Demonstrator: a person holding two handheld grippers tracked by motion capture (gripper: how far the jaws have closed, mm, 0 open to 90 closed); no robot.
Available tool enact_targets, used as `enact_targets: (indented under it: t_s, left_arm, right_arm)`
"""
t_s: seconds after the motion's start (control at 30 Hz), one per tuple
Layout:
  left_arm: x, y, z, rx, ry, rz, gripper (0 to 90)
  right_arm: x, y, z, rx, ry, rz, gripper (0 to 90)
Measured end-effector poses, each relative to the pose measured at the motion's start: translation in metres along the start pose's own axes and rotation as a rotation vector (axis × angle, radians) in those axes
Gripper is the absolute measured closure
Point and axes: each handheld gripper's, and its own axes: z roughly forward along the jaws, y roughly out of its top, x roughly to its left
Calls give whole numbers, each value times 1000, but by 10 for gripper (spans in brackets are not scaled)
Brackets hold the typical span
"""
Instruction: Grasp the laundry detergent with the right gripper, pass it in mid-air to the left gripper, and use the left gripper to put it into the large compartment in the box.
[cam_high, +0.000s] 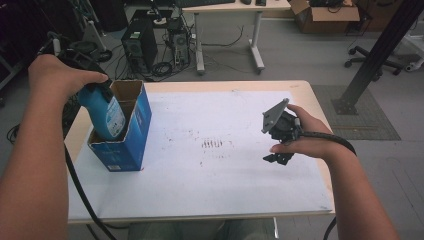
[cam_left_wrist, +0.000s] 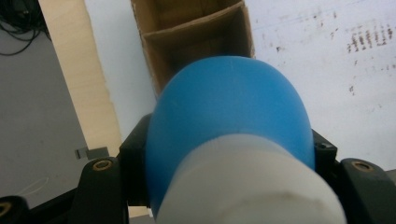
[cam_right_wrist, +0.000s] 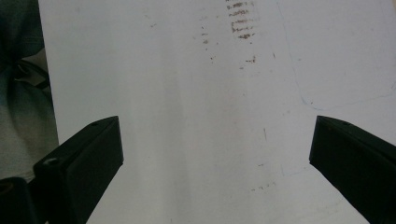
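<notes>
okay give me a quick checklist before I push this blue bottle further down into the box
1. Grip: left gripper is shut on the blue bottle: ok.
2. Aim: bottle's lower end is already inside the near compartment of the blue box: ok.
3. Far compartment looks empty: ok.
4. Room under the bottle in its own compartment: cannot tell, the bottle hides it.
5. Box steadied: not ok, right gripper is open over the white sheet, away from the box.
6. Bottle angle: leaning, not upright: not ok.
</notes>
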Motion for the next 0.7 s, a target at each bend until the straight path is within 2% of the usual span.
enact_targets:
  t_s: [0.17, 0.3, 0.7]
  left_arm:
    - [2, -1, 9, 2, 2, -10, 380]
    - [1, -1, 18, 9, 10, -5, 380]
    - [-1, -2, 51, 38, -2, 14, 380]
  right_arm:
    - [1, 0, -1, -2, -2, -2, 27]
    - [1, 1, -1, -5, -3, -4, 27]
    - [3, -1, 1, -5, 1, 0, 27]
